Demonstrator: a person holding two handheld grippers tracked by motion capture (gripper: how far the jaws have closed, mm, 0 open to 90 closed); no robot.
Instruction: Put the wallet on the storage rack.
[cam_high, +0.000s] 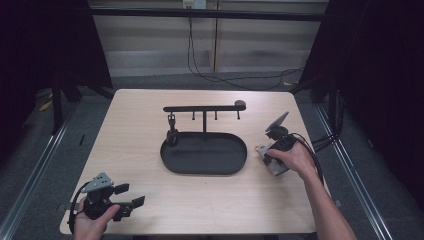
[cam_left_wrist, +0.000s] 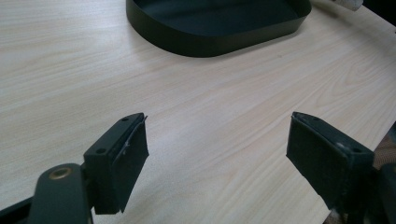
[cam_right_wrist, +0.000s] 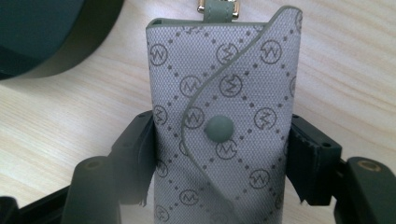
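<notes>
A grey key pouch (cam_right_wrist: 224, 93) with a monogram print, a snap button and a metal-ringed strap at its far end lies on the wooden table. My right gripper (cam_right_wrist: 219, 140) is shut on it, one jaw pressing each long side. In the high view that gripper (cam_high: 265, 152) sits right of the black oval tray (cam_high: 200, 171), with the pouch (cam_high: 261, 149) poking out towards the tray. My left gripper (cam_high: 131, 195) rests near the front left corner, open, with nothing between its jaws (cam_left_wrist: 217, 135).
A black stand with a hook bar (cam_high: 202, 108) rises from the back of the tray; a small dark item (cam_high: 172, 131) hangs from its leftmost hook. The tray's wall (cam_left_wrist: 210, 44) lies ahead of the left gripper. The tray's edge (cam_right_wrist: 56, 46) is close to the pouch's left.
</notes>
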